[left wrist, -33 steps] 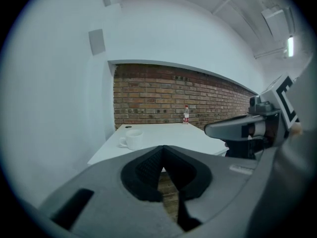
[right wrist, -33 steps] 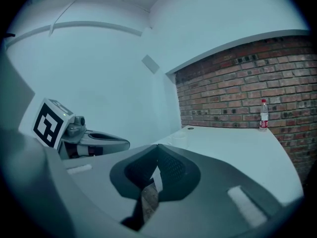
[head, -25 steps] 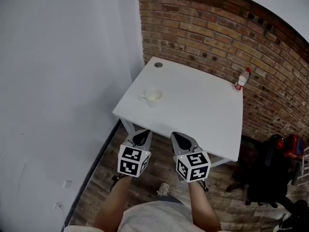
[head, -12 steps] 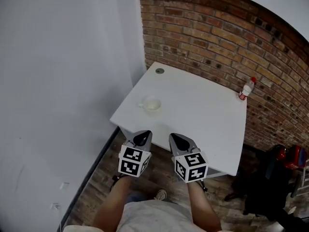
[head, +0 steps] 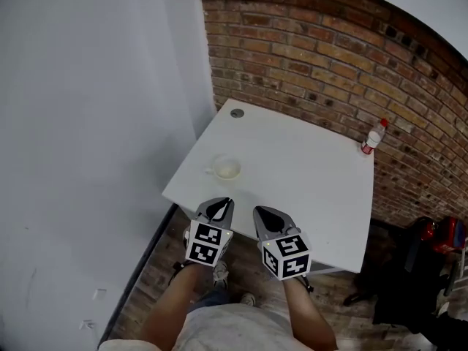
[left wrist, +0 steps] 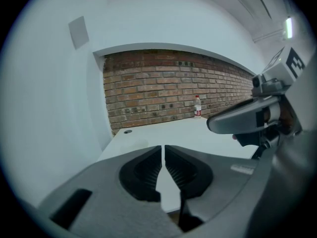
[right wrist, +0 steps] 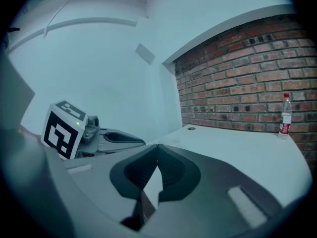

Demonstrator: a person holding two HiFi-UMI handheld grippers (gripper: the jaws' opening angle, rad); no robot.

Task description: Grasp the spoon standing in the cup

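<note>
Spoon: can't resolve it in any view, the cup is too small in the head view, so no read on its long axis or which way it points. Cup [head: 225, 169] is white, upright on the white tabletop [head: 307, 174], near the left edge, with its handle out toward that edge.

Cup vs tools: it sits straight ahead of the left tool [head: 219, 206], farther in on the tabletop and apart from it, no contact. The right tool [head: 265, 213] is just beside the left one, so the cup is ahead of it and off to its left. Both tools hover at the near edge of the tabletop, tips pointing across it toward the brick wall [head: 329, 57].

Left tool: jaws closed down to a thin slit, nothing between them, only bare tabletop visible through the gap in the left gripper view. Touching nothing.

Right tool: jaw tips meet at the front in the right gripper view, nothing held, touching nothing.

Other stuff: a clear bottle [head: 372, 137] with a red cap and red label stands upright at the far right corner of the tabletop, against the brick wall, well apart from the cup. A round cable grommet [head: 236, 113] sits near the far left corner. A plain white wall [head: 88, 123] runs along the left, with wood floor [head: 164, 258] below it. A dark chair [head: 409, 269] stands right of the tabletop.
</note>
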